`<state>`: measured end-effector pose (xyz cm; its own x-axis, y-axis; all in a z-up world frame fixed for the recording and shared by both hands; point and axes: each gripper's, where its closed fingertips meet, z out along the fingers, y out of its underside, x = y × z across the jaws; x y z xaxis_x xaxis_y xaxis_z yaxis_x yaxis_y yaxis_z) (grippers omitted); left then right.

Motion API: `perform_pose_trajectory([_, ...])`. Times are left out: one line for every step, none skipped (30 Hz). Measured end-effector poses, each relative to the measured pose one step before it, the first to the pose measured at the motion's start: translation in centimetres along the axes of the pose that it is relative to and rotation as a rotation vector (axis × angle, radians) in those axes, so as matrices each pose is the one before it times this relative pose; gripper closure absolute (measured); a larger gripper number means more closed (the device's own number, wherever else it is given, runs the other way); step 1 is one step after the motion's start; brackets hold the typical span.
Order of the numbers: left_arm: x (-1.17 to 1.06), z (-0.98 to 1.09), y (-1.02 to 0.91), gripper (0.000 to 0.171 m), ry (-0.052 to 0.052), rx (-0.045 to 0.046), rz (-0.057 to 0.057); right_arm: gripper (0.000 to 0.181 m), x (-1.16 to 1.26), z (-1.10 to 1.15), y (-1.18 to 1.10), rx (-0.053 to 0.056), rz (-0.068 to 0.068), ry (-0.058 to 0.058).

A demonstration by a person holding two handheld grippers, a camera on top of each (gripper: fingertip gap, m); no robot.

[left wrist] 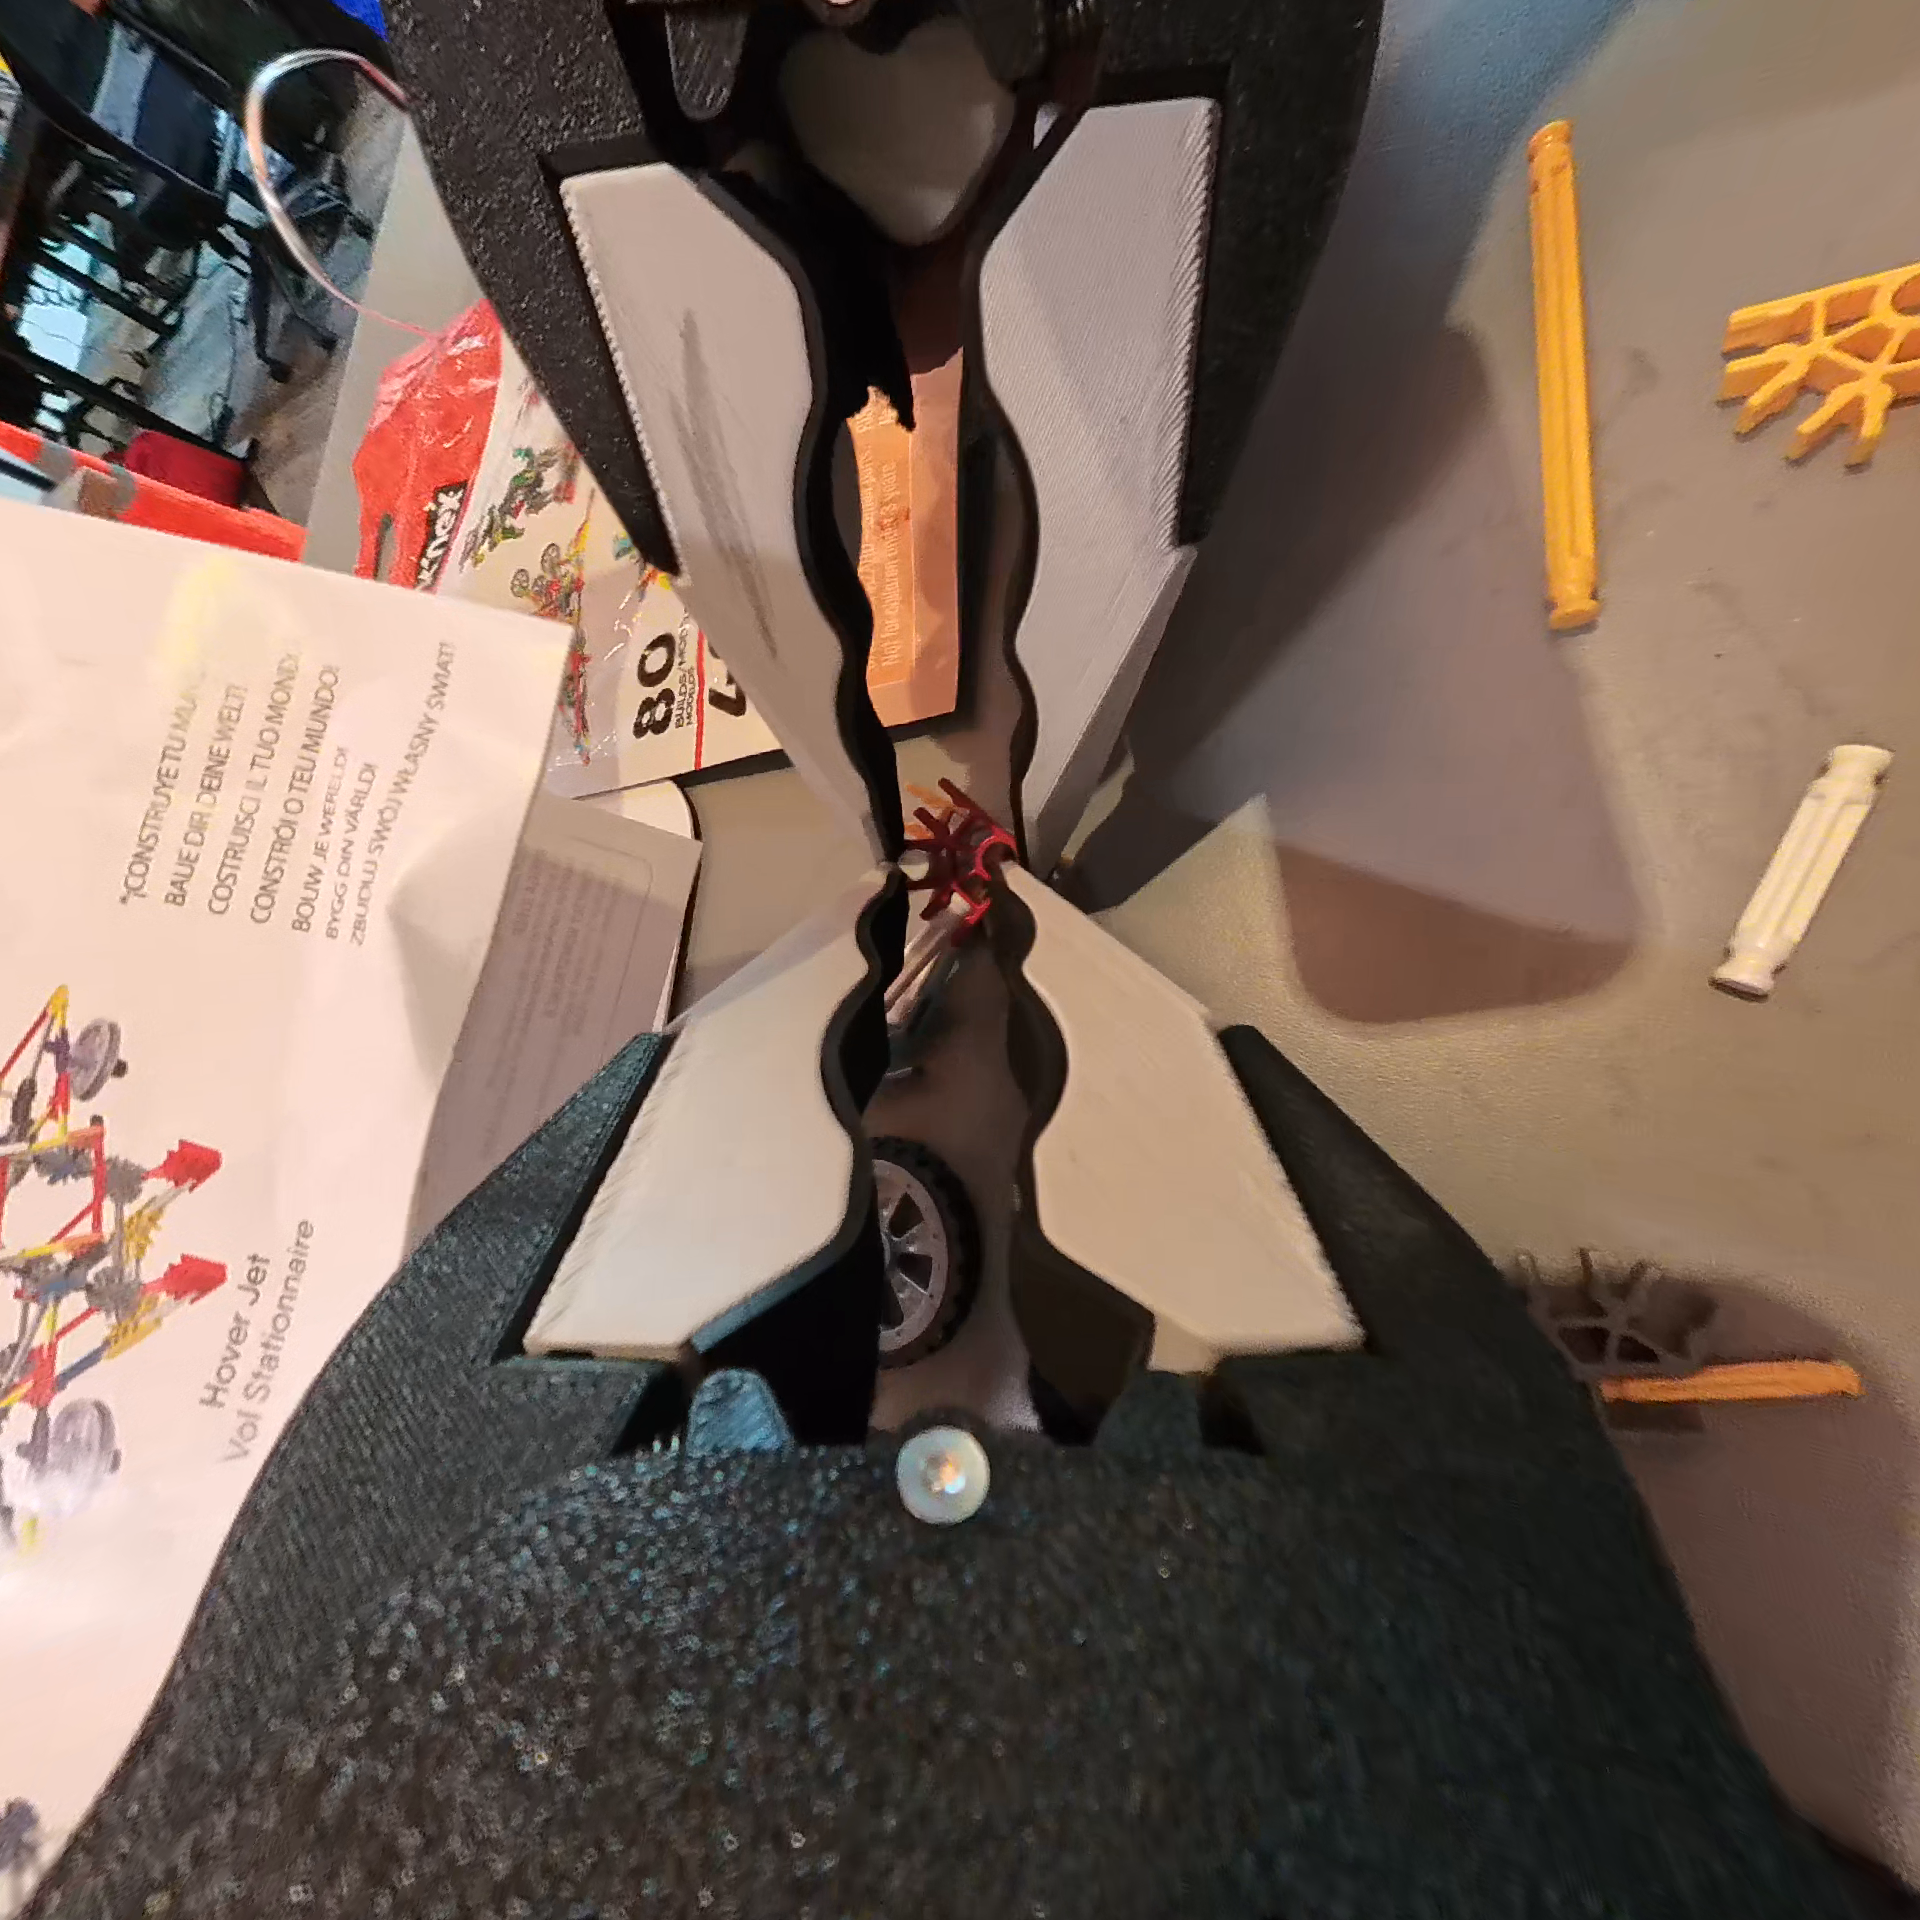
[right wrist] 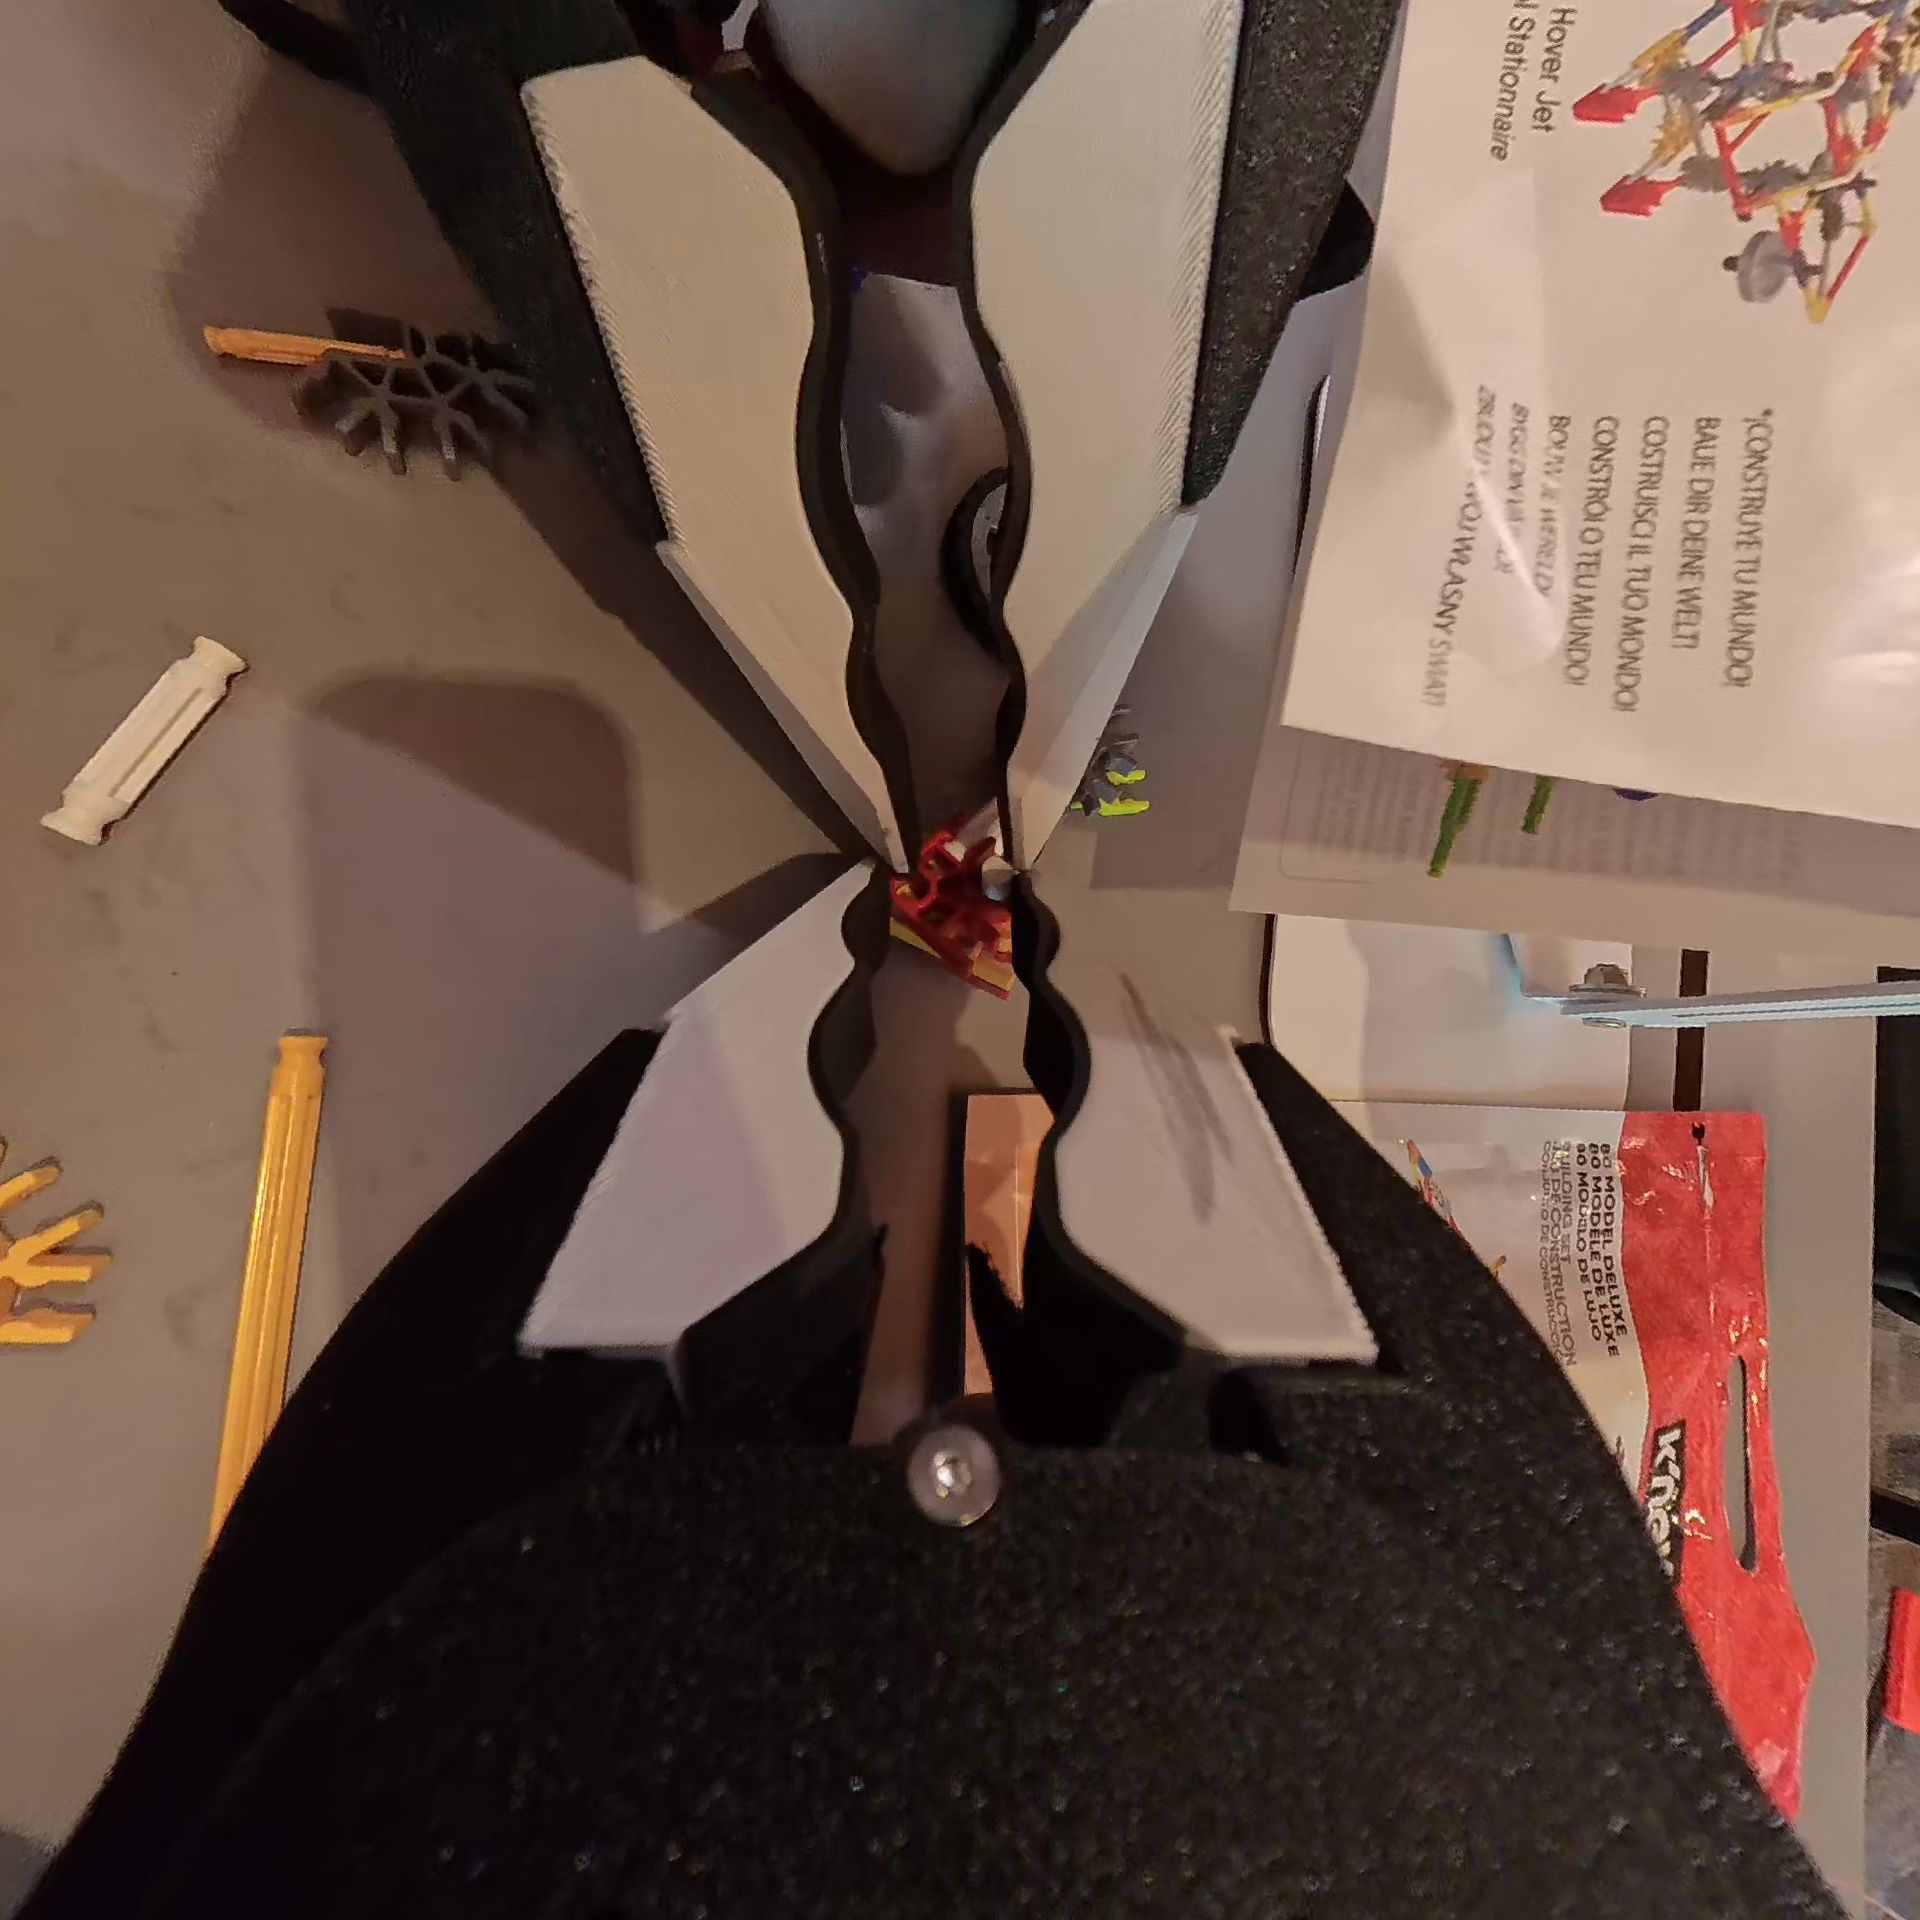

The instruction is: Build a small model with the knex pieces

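- My left gripper (left wrist: 951,883) meets my right gripper (right wrist: 951,883) tip to tip above the grey table (left wrist: 1455,831).
- Left jaws narrow, pinched on a red connector (left wrist: 951,857); a grey rod (left wrist: 925,977) runs from it back between my fingers to a small black wheel (left wrist: 925,1257).
- Right jaws narrow, closed on the red connector (right wrist: 951,883) from the opposite side; a red-and-yellow piece (right wrist: 971,956) sits just under it.
- Loose on the table, well apart from the tips: long yellow rod (left wrist: 1558,374), white rod (left wrist: 1803,868), yellow connector (left wrist: 1829,364), grey connector (left wrist: 1605,1325) touching an orange rod (left wrist: 1730,1382).
- Instruction booklet (left wrist: 208,831) and red bag (right wrist: 1704,1403) lie on the other side.
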<state>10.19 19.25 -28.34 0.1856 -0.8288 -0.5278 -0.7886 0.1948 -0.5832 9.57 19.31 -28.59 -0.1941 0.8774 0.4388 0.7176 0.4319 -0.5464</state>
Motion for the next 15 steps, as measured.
perform_pose_trajectory([0.064, -0.03, -0.027, 0.156, 0.0092, 0.00068, -0.0012, 0.161, -0.053, -0.025, 0.013, 0.001, 0.0003, -0.0041])
perform_pose_trajectory([0.025, -0.025, -0.003, 0.156, 0.0112, 0.0013, -0.011, 0.16, -0.016, 0.002, 0.002, 0.0023, 0.0022, -0.0015])
perform_pose_trajectory([0.039, -0.013, 0.003, 0.156, 0.0122, 0.00188, -0.0129, 0.16, -0.004, 0.014, 0.012, 0.0018, 0.0024, -0.001])
perform_pose_trajectory([0.045, -0.019, -0.006, 0.156, 0.013, 0.00219, -0.0111, 0.16, -0.016, -0.001, 0.022, 0.0007, -0.0018, -0.001])
perform_pose_trajectory([0.02, -0.007, -0.006, 0.156, 0.0121, 0.00229, -0.0062, 0.16, -0.02, 0.006, 0.012, 0.0012, 0.0011, -0.0015])
perform_pose_trajectory([0.057, 0.017, 0.058, 0.155, 0.0127, -0.00329, -0.0022, 0.16, -0.005, 0.007, 0.012, 0.002, 0.0014, -0.0008])
perform_pose_trajectory([0.255, 0.102, 0.242, 0.154, 0.0273, -0.01344, -0.0125, 0.159, -0.102, -0.002, 0.014, 0.0021, -0.0011, -0.005])
perform_pose_trajectory([0.019, -0.015, -0.095, 0.155, 0.0113, 0.01034, -0.0044, 0.159, -0.041, -0.014, 0.028, -0.0009, -0.0014, -0.0024])
perform_pose_trajectory([-0.138, 0.005, 0.01, 0.155, -0.0045, -0.00101, 0.0019, 0.159, -0.008, 0.014, 0.009, -0.0007, -0.0009, 0.0])
perform_pose_trajectory([0.02, 0.007, -0.02, 0.154, -0.0031, -0.00333, 0.0076, 0.159, -0.003, -0.009, 0.027, -0.0008, 0.0005, -0.0011])
perform_pose_trajectory([0.07, 0.009, -0.017, 0.154, 0.0025, -0.0006, -0.0031, 0.159, -0.003, -0.012, 0.025, 0.0008, 0.002, -0.0022])
perform_pose_trajectory([0.033, -0.007, 0.004, 0.154, 0.0012, 0.00079, -0.0028, 0.159, -0.008, 0.003, 0.016, 0.0038, 0.0023, -0.0014])
perform_pose_trajectory([0.089, -0.017, 0.025, 0.153, 0.0028, -0.00177, 0.0038, 0.159, -0.01, 0.022, -0.006, 0.0042, 0.001, -0.0009])
perform_pose_trajectory([0.07, -0.009, 0.002, 0.151, 0.006, -0.00282, -0.0028, 0.159, 0.002, 0.0, 0.017, 0.0021, 0.0, -0.0009])
perform_pose_trajectory([-0.069, 0.019, -0.027, 0.151, -0.005, -0.00095, 0.0023, 0.159, 0.01, -0.008, 0.012, 0.0012, -0.0003, -0.0003])
